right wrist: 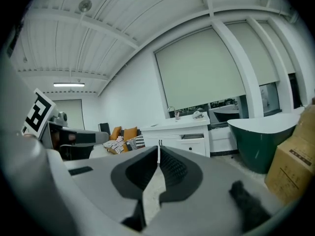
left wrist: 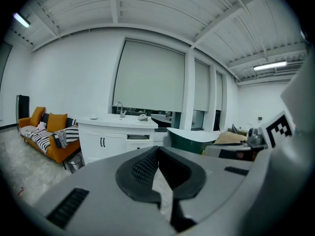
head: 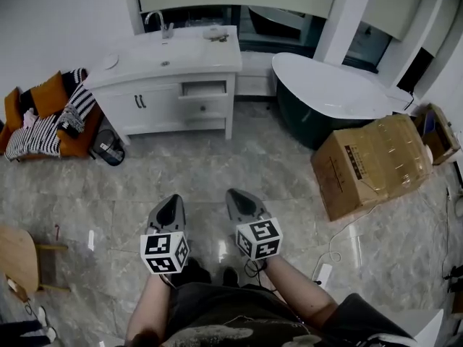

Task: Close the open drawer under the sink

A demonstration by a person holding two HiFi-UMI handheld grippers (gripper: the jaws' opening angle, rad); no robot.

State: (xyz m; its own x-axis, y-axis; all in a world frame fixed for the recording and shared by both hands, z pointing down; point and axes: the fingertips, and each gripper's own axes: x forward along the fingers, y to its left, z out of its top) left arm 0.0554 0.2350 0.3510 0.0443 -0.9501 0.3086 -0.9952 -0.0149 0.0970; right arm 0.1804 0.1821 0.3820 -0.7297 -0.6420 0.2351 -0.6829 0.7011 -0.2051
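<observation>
The left gripper (left wrist: 158, 150) is seen with its jaws brought together at the tips, and nothing is held between them. The right gripper (right wrist: 158, 147) is likewise closed and empty. Both are held side by side low in the head view, above a marbled tile floor (head: 217, 172), and are pointed toward the far wall with a slight downward tilt. Well apart from them, across the floor, a white vanity cabinet (head: 145, 110) is set against the wall, with a sink (head: 165, 62) sunk into its top and a faucet (head: 160, 22) at the back edge. The drawer (head: 205, 88), the upper one on the cabinet's right side, is pulled out, so that its inside is shown from above. A lower drawer (head: 205, 108) beneath it is shut. An orange sofa (head: 49, 94) draped with a striped blanket (head: 32, 137) is placed to the cabinet's left. A dark green bathtub (head: 333, 85) with a white inside is placed to its right. Nearer the grippers, a cardboard box (head: 372, 161) is laid on the floor at the right, and a wooden stool (head: 16, 259) is cut off by the left edge.
</observation>
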